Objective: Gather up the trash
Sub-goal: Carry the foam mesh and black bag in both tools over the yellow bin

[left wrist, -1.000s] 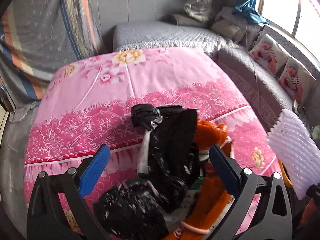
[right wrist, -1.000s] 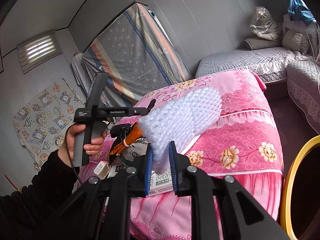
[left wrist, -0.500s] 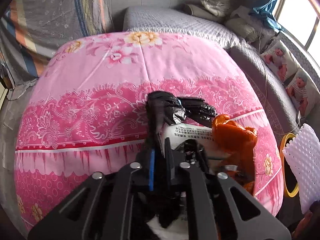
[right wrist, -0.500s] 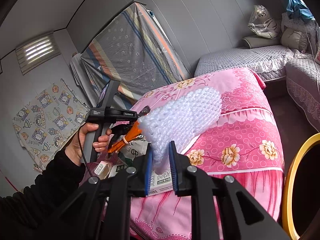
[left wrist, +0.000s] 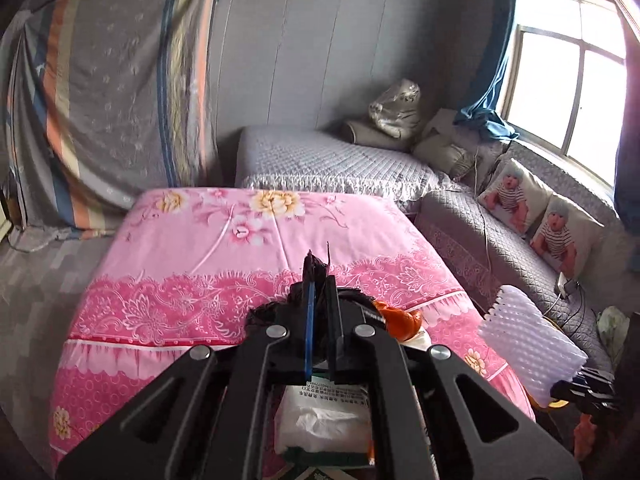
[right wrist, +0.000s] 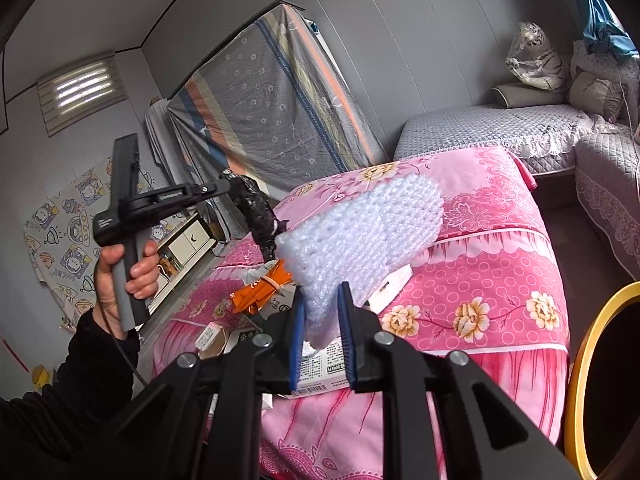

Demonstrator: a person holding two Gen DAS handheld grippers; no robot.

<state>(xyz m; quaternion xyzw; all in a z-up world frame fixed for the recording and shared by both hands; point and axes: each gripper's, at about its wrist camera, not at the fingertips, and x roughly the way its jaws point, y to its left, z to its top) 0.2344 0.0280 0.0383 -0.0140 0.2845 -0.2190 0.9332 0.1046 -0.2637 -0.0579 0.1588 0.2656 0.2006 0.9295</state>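
A yellow-rimmed bin (right wrist: 576, 380) is seen low at the right gripper's (right wrist: 322, 332) side, well apart from the left gripper (left wrist: 318, 312), which is held up over the pink bed (left wrist: 200, 248). The right jaws are clamped on white foam netting (right wrist: 360, 232) that juts forward over the bed. The left jaws have just been closing and are pinched on a black bag (right wrist: 256, 212), which hangs from them above the orange wrapper (right wrist: 260, 288) and the rest of the litter.

The right tool (right wrist: 322, 332) was clamped on a white foam net sleeve (right wrist: 360, 236) projecting ahead of it. To its left, a hand (right wrist: 120, 276) raised the left tool (right wrist: 230, 184), shut on a black plastic bag (right wrist: 256, 212). Orange wrapper (right wrist: 260, 288) and cartons lay on the pink bed (right wrist: 480, 272) beneath.
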